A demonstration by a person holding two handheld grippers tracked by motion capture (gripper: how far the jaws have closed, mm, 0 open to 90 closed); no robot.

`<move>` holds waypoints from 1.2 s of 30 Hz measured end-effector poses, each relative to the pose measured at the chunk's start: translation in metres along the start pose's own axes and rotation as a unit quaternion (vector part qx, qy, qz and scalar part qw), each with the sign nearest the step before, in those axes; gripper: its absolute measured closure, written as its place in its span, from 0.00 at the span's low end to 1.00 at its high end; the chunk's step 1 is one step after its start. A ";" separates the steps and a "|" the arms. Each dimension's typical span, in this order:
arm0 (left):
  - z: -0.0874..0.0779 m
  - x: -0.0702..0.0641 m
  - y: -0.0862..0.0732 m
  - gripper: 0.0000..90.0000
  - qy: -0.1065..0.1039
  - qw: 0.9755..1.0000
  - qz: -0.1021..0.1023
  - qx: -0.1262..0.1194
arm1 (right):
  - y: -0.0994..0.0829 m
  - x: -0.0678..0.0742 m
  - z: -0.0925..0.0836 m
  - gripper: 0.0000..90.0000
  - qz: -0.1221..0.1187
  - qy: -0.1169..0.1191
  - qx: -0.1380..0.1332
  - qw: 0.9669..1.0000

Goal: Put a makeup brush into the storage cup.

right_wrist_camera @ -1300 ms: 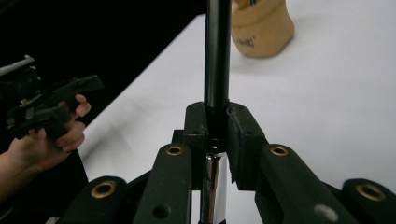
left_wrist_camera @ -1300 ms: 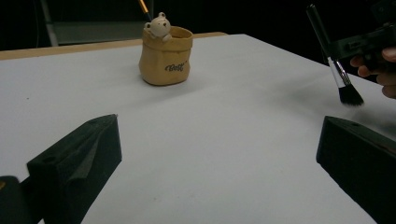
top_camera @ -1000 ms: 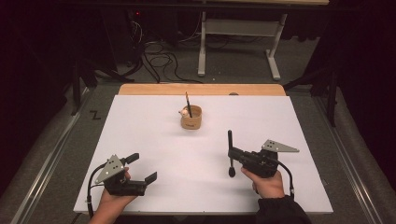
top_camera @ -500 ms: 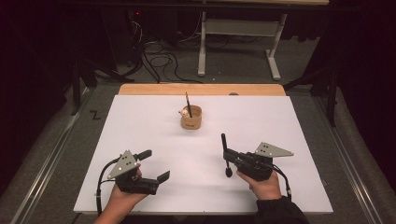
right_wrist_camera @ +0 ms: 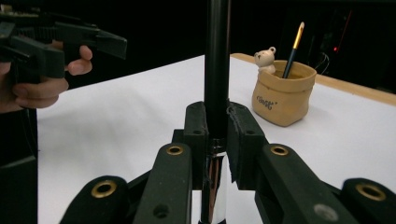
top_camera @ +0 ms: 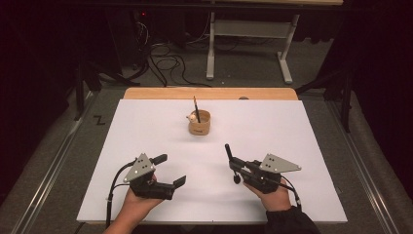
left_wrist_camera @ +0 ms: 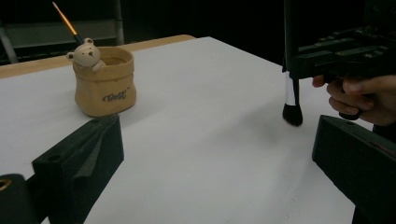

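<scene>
- White worktop, dark room behind the bear pot.
- Right hand-held gripper, near pot, clamps black brush.
- Left hand-held gripper gapes, empty.

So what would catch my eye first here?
Probably the tan bear pot at the far middle of the white table, a thin brush standing in it. Nearer, the right tool grips a black makeup brush upright, bristles down, while the left tool is open and empty.
</scene>
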State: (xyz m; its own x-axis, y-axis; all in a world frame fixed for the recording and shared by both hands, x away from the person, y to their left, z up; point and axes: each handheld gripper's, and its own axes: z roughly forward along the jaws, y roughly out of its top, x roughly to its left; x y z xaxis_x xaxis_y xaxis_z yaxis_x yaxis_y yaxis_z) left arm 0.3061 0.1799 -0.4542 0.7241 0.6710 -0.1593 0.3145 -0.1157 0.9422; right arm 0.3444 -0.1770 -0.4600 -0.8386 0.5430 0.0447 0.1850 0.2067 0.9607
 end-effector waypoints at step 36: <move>0.031 -0.012 0.036 0.28 -0.064 0.998 -0.009 0.007 | 0.007 0.023 0.025 0.89 -0.134 0.008 0.045 0.990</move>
State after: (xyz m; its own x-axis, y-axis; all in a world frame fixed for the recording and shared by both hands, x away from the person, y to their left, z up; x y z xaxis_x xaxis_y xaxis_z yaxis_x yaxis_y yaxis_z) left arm 0.3272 0.1451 -0.4273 0.7899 0.5749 -0.2132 0.3360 -0.1149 0.9348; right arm 0.3386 -0.1429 -0.4590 -0.8712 0.4463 -0.2046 -0.0012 0.4148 0.9099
